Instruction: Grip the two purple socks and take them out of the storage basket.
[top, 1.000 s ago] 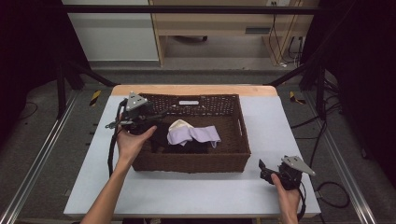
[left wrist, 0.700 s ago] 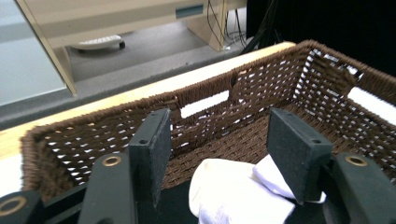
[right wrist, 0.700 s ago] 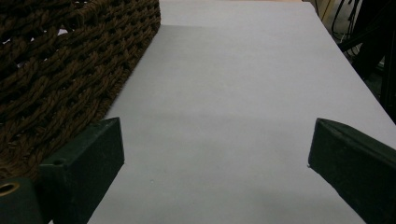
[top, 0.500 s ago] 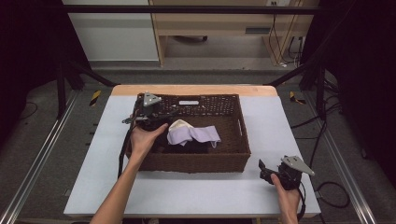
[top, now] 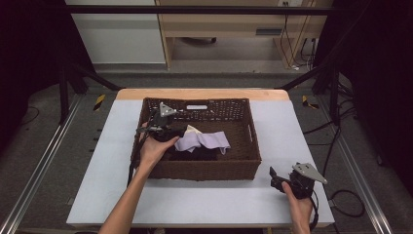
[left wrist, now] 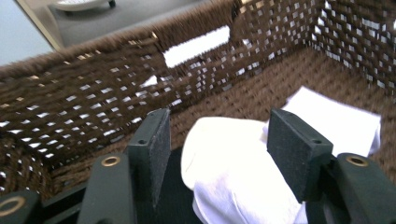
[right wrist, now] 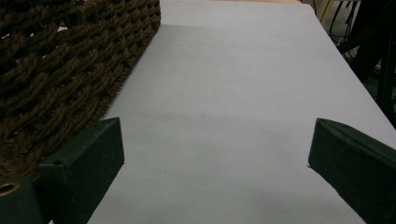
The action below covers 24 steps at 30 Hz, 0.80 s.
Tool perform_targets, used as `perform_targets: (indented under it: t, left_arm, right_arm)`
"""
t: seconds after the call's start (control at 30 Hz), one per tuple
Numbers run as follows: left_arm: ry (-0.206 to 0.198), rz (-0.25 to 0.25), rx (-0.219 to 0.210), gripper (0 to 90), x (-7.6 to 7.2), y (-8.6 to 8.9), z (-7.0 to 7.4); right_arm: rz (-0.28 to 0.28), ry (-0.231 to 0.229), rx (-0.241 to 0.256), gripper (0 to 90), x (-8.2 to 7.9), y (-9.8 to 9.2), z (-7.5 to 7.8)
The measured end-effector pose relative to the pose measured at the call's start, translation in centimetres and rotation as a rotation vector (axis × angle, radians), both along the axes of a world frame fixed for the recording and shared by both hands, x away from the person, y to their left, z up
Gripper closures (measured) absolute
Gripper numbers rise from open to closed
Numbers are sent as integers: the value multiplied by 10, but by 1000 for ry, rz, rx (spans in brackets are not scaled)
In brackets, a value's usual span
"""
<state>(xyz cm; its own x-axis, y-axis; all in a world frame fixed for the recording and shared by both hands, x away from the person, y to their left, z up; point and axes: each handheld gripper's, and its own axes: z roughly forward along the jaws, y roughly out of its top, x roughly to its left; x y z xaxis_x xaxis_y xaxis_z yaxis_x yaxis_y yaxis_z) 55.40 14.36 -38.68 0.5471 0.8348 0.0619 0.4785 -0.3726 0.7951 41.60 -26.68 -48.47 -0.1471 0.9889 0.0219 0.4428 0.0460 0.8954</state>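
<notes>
Left gripper (top: pixel 181 130) agape astride white cloth (left wrist: pixel 224 177) at basket's (top: pixel 204 170) nine o'clock, poised to pinch; right gripper (top: pixel 275 176) wide, empty, parked at five o'clock.

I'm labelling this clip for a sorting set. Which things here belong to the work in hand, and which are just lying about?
In the work: left gripper, open around the white cloth; wicker basket.

Lying about: lilac cloth, dark cloth, right gripper open over the table.
</notes>
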Motion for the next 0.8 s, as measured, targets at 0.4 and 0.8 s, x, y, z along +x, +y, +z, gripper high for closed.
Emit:
perform_targets:
  t: [0.4,0.8]
  left_arm:
    - [105,-11,62,410,4,-7,-11]
    - [193,-41,100,420,9,-12,-19]
  right_arm:
    - [-5,1,-3,40,0,0,0]
    - [-5,4,0,39,0,1,0]
